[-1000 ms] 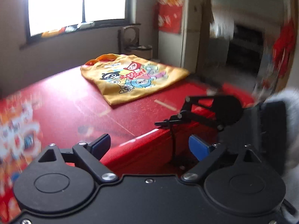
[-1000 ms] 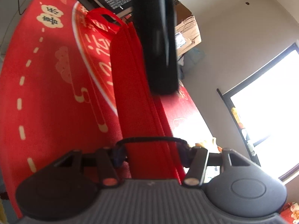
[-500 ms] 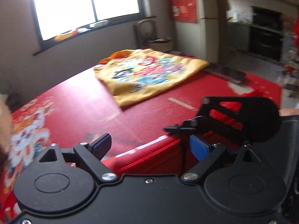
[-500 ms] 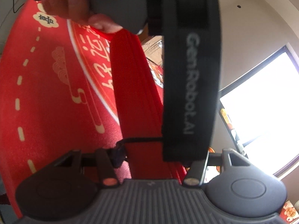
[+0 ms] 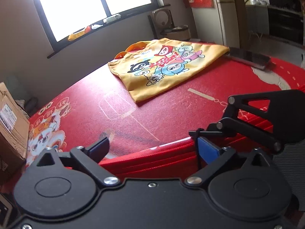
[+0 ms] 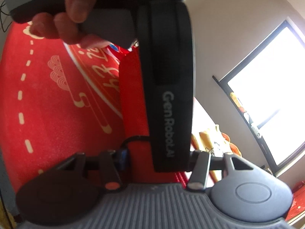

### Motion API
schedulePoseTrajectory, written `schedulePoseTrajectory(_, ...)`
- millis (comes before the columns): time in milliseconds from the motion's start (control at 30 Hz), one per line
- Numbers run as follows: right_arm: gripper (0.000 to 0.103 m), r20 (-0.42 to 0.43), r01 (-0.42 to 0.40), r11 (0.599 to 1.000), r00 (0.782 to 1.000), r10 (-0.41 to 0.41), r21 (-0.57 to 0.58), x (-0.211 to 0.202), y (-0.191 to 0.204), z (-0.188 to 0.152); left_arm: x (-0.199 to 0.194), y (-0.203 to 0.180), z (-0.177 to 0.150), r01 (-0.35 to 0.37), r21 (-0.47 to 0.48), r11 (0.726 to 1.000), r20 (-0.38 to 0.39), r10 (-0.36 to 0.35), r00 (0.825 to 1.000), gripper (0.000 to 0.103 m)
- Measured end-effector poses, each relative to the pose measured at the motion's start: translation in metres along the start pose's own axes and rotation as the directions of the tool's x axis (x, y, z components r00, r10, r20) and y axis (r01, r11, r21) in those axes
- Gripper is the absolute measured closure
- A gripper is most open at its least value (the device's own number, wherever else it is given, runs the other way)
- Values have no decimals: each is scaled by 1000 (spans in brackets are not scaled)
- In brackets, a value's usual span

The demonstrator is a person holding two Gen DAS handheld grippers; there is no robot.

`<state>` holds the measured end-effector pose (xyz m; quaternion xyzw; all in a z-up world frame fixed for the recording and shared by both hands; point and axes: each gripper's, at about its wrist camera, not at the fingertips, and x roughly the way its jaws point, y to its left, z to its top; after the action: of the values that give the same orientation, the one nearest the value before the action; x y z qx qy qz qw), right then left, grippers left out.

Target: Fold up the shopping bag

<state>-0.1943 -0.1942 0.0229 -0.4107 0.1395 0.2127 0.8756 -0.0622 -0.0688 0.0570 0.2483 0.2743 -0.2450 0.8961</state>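
Observation:
The red shopping bag [image 5: 152,162], folded into a thick pleated strip, lies along the near edge of the red table cloth [image 5: 133,118]. My left gripper [image 5: 153,147] straddles it with its blue pads wide apart and still opening; neither pad touches the bag. One black finger [image 5: 228,127] of my right gripper rests on the strip's end. In the right wrist view the red strip [image 6: 131,99] runs out between the fingers of my right gripper [image 6: 162,158], which is closing on it. The left gripper's black body [image 6: 167,76] and a hand [image 6: 66,24] hide the far end of the strip.
A yellow cartoon-print bag [image 5: 167,66] lies flat further back on the table. A dark flat device [image 5: 249,57] sits by its right corner. A cardboard box [image 5: 11,129] stands at the left edge. A fridge [image 5: 225,9] and a window are behind.
My left gripper has moved closer over the red bag and tipped down, and its jaws have widened. In the right wrist view its body now covers much more of the strip.

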Motion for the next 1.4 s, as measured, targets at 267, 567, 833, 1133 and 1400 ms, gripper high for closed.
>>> schedulePoseTrajectory(267, 51, 67, -13, 1000, 998, 15, -20, -19, 2, -8, 21, 5, -13, -1, -56, 998, -48, -2, 999, 0)
schedulePoseTrajectory(567, 12, 187, -123, 977, 978, 90, 177, -72, -34, -40, 32, 16, -14, 24, -112, 993, -49, -30, 998, 0)
schedulePoseTrajectory(833, 1, 305, -235, 656, 952, 7, 717, -76, -102, -54, 39, 21, -17, 35, -180, 983, -7, -37, 999, 0)
schedulePoseTrajectory(1133, 1, 264, -254, 455, 964, 45, 853, -122, -145, -80, 51, 21, -21, 25, -240, 970, 36, -17, 999, 0)
schedulePoseTrajectory(1400, 2, 259, -188, -277, 934, 246, 942, -51, -131, -127, 54, 22, -26, 36, -265, 964, 72, -17, 997, 0)
